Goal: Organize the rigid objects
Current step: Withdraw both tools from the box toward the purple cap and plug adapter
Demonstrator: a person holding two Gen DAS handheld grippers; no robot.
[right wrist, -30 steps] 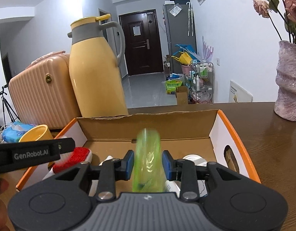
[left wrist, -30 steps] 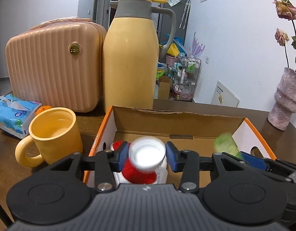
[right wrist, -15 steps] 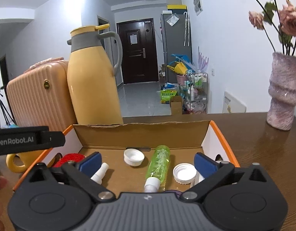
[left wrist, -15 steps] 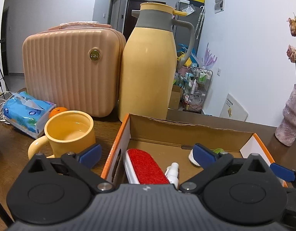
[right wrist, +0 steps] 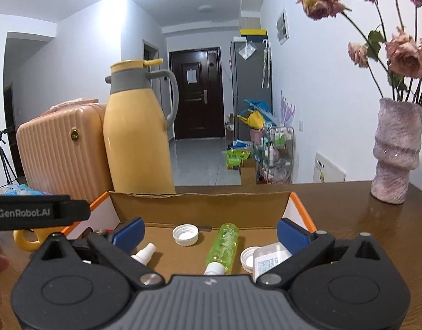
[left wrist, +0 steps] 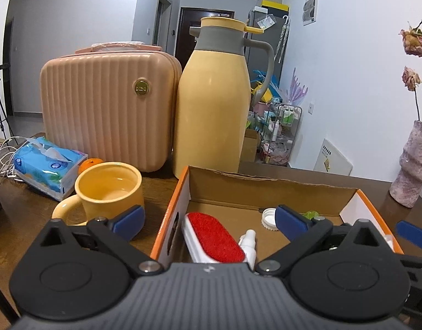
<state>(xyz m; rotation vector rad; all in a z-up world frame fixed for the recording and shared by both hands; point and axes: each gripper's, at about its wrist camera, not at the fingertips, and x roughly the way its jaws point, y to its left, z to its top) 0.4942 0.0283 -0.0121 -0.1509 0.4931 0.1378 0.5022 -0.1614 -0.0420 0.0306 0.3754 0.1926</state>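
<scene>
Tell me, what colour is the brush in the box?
Red, on a white base: the brush shows best in the left wrist view.

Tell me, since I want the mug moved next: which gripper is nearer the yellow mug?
Left. The left gripper has the yellow mug just beyond its left finger; the right gripper sits over the box, mug far left.

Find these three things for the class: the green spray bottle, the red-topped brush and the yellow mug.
green spray bottle point(right wrist: 224, 246), right wrist view, on the middle of its clear green body.
red-topped brush point(left wrist: 214, 237), left wrist view, on its red pad.
yellow mug point(left wrist: 112, 192), left wrist view, on its outer wall below the rim.
</scene>
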